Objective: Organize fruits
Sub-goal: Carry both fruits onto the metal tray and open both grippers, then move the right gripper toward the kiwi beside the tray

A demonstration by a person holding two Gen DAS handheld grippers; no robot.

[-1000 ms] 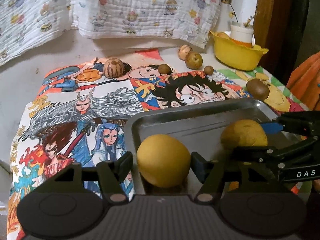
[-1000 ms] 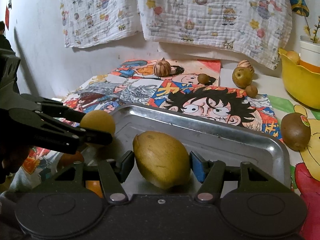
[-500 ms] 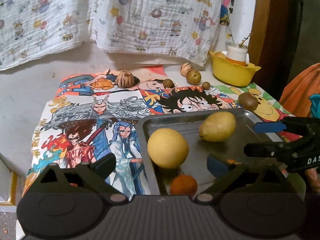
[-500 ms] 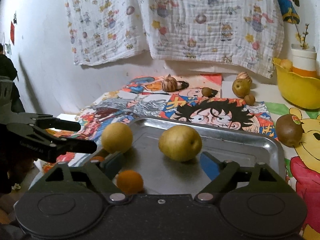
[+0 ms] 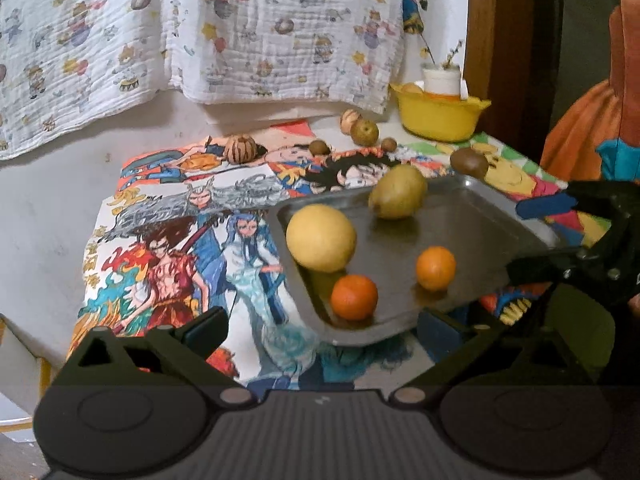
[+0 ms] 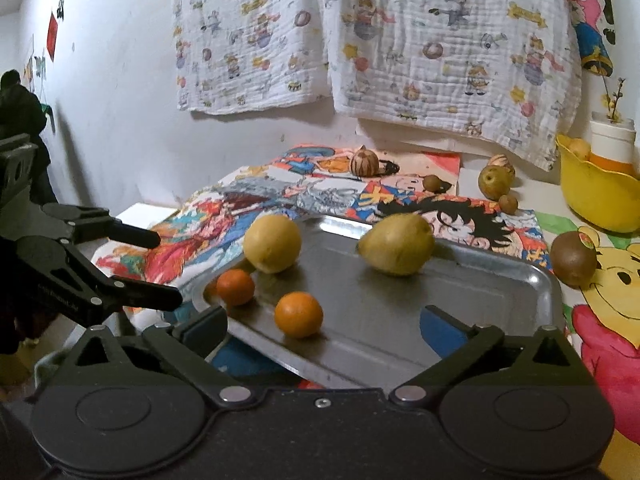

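no text can be read with any certainty. the comic-print cloth [image 5: 192, 216] carries large yellow brush-style characters along its left edge, too warped to make out. the kiwi [image 6: 573, 257] wears a small round sticker, its print too small to read. white lettering on the left gripper [image 6: 158, 268] arm is blurred.

Tray [image 6: 500, 300] – one; yellow pears [image 6: 272, 243] – two; oranges [image 6: 298, 314] – two; kiwi [image 6: 573, 258] – one; yellow bowl [image 6: 596, 204] – one
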